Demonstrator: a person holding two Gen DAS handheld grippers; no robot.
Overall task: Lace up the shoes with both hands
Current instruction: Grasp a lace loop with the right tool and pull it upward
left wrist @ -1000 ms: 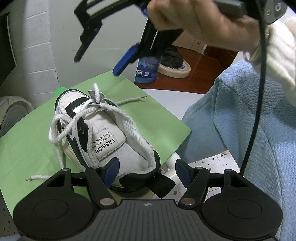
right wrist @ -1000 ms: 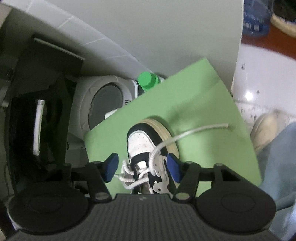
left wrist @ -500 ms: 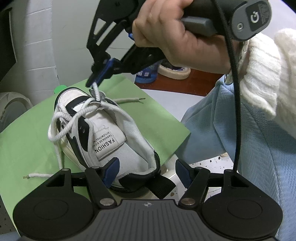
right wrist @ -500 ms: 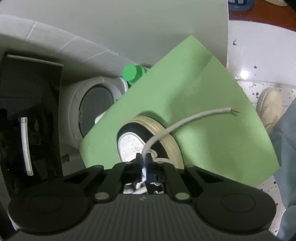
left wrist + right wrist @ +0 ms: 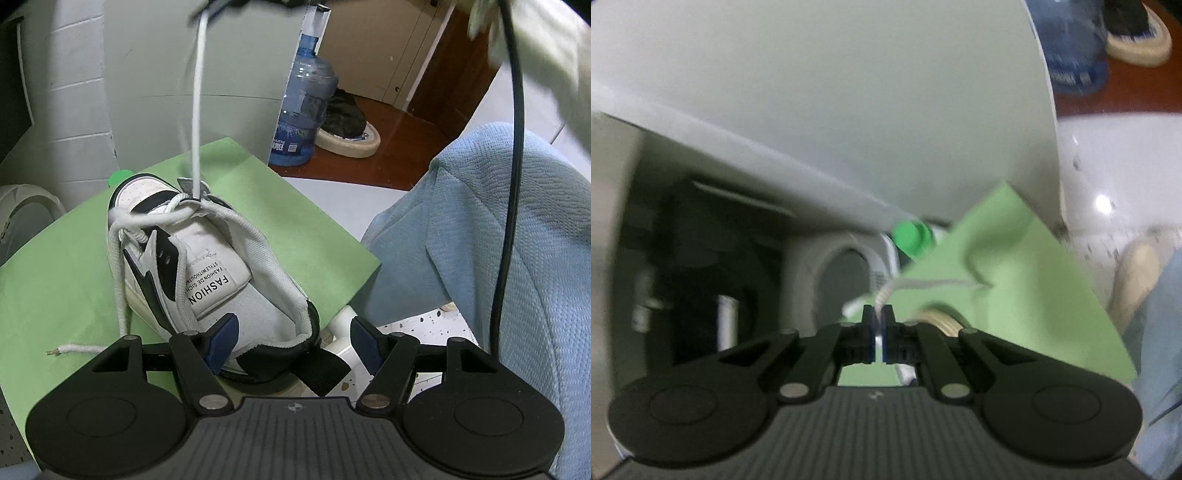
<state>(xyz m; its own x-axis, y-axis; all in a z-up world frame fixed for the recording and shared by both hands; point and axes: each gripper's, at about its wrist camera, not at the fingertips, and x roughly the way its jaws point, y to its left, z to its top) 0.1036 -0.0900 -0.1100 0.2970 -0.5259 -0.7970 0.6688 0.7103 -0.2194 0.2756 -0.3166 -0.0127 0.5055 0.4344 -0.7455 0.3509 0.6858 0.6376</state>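
The right gripper (image 5: pixel 878 325) has its fingers pinched on the lace (image 5: pixel 197 110), drawn taut straight up from the shoe (image 5: pixel 207 258). The left gripper (image 5: pixel 293 341) has its fingers wide at the shoe's heel; the shoe lies on a green sheet (image 5: pixel 59 280).

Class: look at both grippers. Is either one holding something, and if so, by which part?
The right gripper is shut on the white shoelace, pinching it partway along, its tip trailing free. The left gripper is open and holds nothing.

Shoe tongue label (image 5: pixel 208 284): "FASHION" (smaller lines partly legible).
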